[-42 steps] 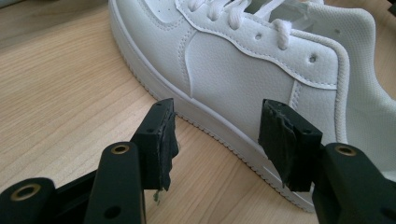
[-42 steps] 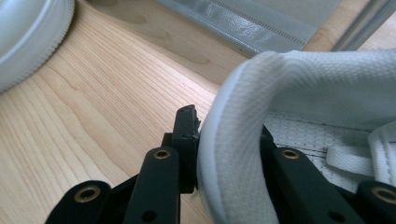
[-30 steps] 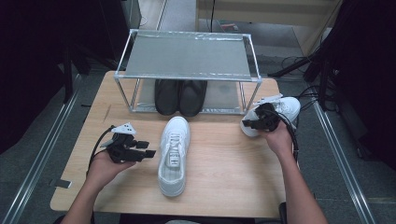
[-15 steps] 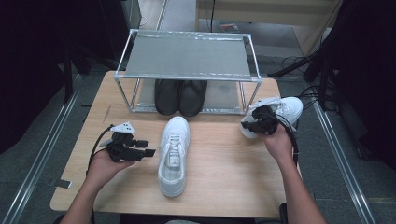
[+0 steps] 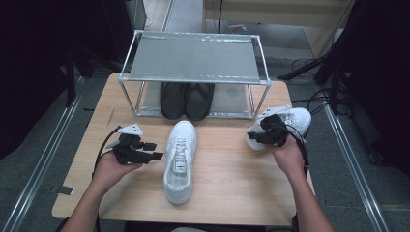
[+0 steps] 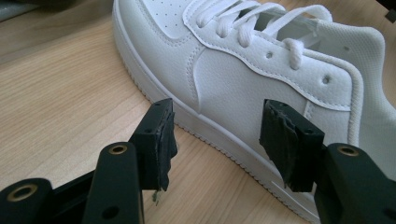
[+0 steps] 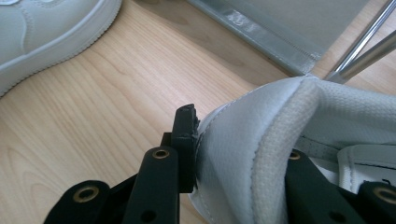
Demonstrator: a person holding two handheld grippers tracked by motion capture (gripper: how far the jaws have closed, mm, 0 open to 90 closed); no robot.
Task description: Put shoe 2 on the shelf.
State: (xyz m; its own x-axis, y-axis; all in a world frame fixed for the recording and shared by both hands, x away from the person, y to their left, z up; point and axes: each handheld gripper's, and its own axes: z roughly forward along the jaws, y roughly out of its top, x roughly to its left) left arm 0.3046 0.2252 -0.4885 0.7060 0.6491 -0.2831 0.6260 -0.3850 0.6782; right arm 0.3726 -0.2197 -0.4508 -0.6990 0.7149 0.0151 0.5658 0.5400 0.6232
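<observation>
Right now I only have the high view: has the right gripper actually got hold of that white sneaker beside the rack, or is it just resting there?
Observer: The right gripper straddles the heel collar of the right sneaker, one pad pressed on the outside.
Operator: And the left one?
Observer: The left gripper has its jaws open, facing the side of the middle sneaker without gripping it.
Operator: Pads intact?
Observer: The left pads look ragged at the edges.
</observation>
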